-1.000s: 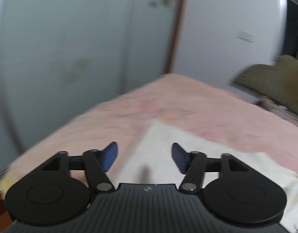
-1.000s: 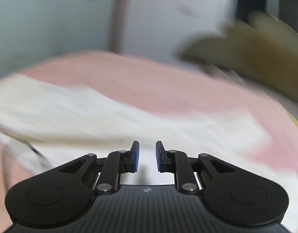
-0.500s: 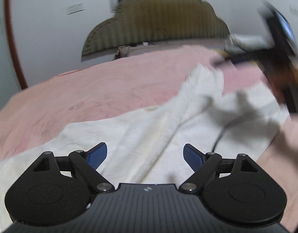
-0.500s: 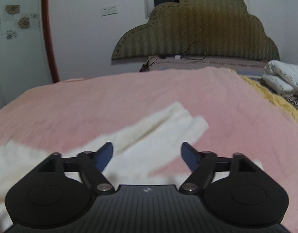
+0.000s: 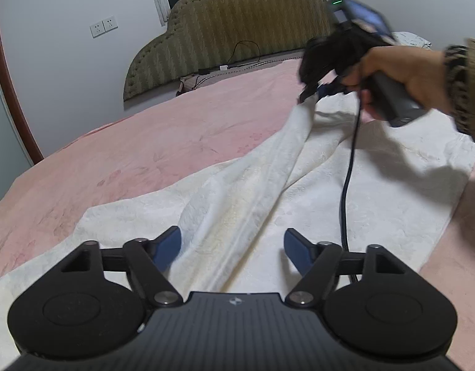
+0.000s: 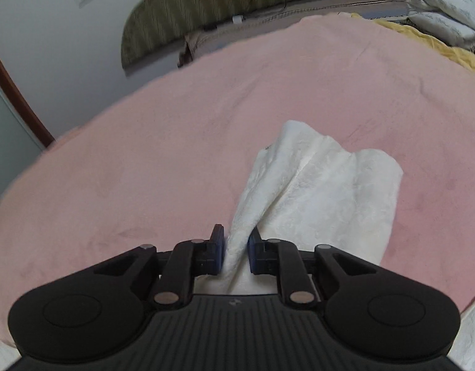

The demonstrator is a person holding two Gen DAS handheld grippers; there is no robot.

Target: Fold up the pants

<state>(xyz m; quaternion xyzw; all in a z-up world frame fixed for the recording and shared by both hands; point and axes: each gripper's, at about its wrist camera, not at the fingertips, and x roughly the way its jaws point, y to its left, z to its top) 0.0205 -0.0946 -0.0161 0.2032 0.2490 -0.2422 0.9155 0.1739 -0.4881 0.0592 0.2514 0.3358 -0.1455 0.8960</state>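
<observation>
We see the white pants [image 5: 314, 191] spread across the pink blanket [image 5: 175, 136] of the bed, lying between us and the olive headboard [image 5: 231, 27]. The cloth runs from the near edge of the blanket diagonally toward the headboard, with a raised ridge of fabric down its length.

Our left tool [image 5: 232, 247] hangs low over the near end of the pants, on the side farthest from the headboard. Its blue pads [image 5: 167, 244] stand well apart and are closing, with the ridge of cloth between them but not pressed by either pad.

Our right tool [image 6: 235, 249] is closer to the headboard. In its own view its jaws are closing and already pinch a gathered fold of the pants, the blue pads pressing the cloth from both sides. Beyond the grip, the free end of the leg fans out flat on the blanket toward the headboard. From the left wrist view we see that same right tool [image 5: 311, 91] held in a hand [image 5: 401, 68], lifting the cloth's edge off the blanket, with a black cable [image 5: 348, 167] hanging from it across the pants.

Folded white bedding [image 6: 447, 9] and a yellow cover [image 6: 429, 43] lie to the right of the headboard.
</observation>
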